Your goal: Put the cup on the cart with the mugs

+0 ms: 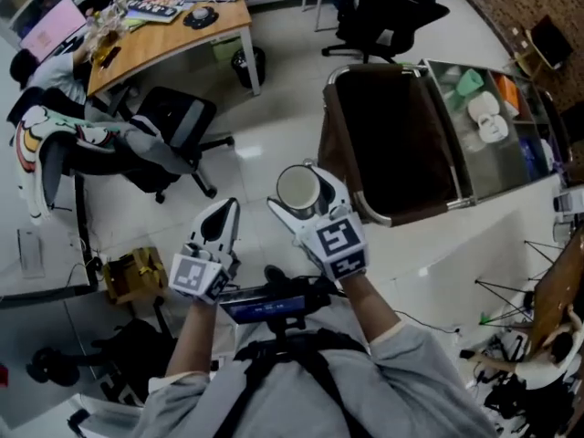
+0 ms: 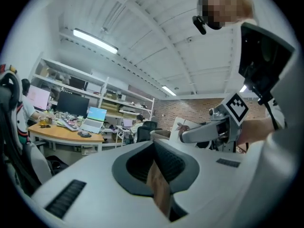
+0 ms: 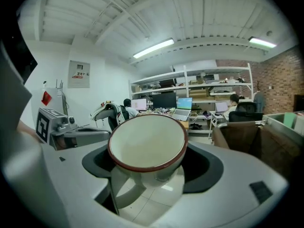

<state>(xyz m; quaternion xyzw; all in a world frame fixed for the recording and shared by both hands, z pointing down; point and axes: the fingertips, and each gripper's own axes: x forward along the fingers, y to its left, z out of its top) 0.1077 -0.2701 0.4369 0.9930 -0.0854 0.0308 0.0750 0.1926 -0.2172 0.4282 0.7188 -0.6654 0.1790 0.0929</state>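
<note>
White ceramic cup (image 3: 147,144) with red-brown rim is clamped between widely spread jaws of right gripper (image 1: 301,194), above tiled floor (image 1: 265,135), beside dark brown cart (image 1: 392,135). Left gripper (image 1: 219,215): jaws closed together, nothing gripped.

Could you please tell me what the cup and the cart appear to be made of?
The cup is probably glazed ceramic, possibly enamel: it has a smooth cream surface with a soft sheen and a thin red-brown rim. The cart has a dark brown matte panel, perhaps laminate or leatherette, framed by shiny metal tubing that catches the light.
</note>
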